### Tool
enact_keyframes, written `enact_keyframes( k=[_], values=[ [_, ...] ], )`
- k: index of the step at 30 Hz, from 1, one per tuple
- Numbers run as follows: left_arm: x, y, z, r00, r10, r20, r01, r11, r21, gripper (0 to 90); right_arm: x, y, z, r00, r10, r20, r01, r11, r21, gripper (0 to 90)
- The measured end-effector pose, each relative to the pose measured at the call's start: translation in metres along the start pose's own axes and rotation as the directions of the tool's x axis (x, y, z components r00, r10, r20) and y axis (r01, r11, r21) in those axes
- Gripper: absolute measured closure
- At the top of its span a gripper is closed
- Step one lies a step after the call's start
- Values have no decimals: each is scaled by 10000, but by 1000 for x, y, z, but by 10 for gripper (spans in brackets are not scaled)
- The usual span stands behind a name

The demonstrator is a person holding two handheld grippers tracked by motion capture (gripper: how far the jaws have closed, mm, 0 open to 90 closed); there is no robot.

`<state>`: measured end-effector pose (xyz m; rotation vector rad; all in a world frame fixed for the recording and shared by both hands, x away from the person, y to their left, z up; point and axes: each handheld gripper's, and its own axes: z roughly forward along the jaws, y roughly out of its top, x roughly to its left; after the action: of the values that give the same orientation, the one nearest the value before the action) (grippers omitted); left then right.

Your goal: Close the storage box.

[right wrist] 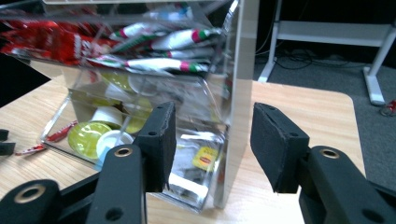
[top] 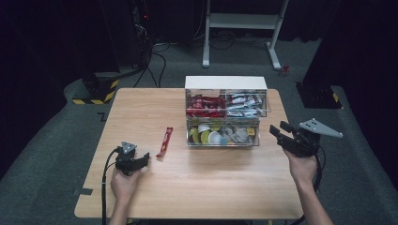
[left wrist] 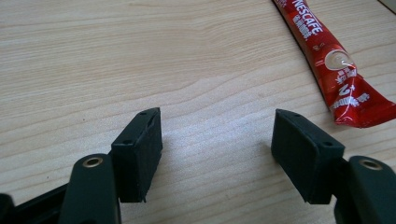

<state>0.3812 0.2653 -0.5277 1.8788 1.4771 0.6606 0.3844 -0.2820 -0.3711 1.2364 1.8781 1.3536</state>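
Left hand-held gripper (top: 142,160): yours gapes empty, red sachet (top: 164,141) just right.
Right hand-held gripper (top: 279,131): yours spread wide, clear organizer (top: 225,84) near.

You can read "NESCAFE" in white letters on the red sachet (left wrist: 334,60) lying near the left half of the tabletop (left wrist: 140,56). The smaller white print lower on that sachet is too blurred to read.
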Motion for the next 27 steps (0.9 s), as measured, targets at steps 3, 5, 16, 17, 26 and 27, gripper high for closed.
enact_keyframes(
  k=[3, 5, 16, 17, 26, 27],
  values=[
    [0, 0, 0, 10000, 8, 3, -8, 10000, 16, 338, -3, -8, -1, 9999, 138, 81, -138, 9999, 17, 497],
    [0, 0, 0, 10000, 5, -1, -5, 10000, 10, 338, -5, -15, -1, 9995, 249, 173, -250, 9997, 54, 493],
    [0, 0, 0, 10000, 13, -6, -13, 10000, 1, 338, -15, -43, 2, 9964, 719, 457, -734, 9968, 318, 488],
    [0, 0, 0, 10000, 11, 2, -11, 10000, 18, 339, -15, -45, 2, 9961, 742, 483, -759, 9965, 352, 488],
    [0, 0, 0, 10000, 8, 1, -8, 10000, 11, 338, -19, -61, 10, 9935, 884, 714, -927, 9939, 593, 488],
    [0, 0, 0, 10000, 10, -5, -10, 10000, 11, 338, -20, -63, 11, 9932, 877, 763, -925, 9937, 625, 488]
  ],
)
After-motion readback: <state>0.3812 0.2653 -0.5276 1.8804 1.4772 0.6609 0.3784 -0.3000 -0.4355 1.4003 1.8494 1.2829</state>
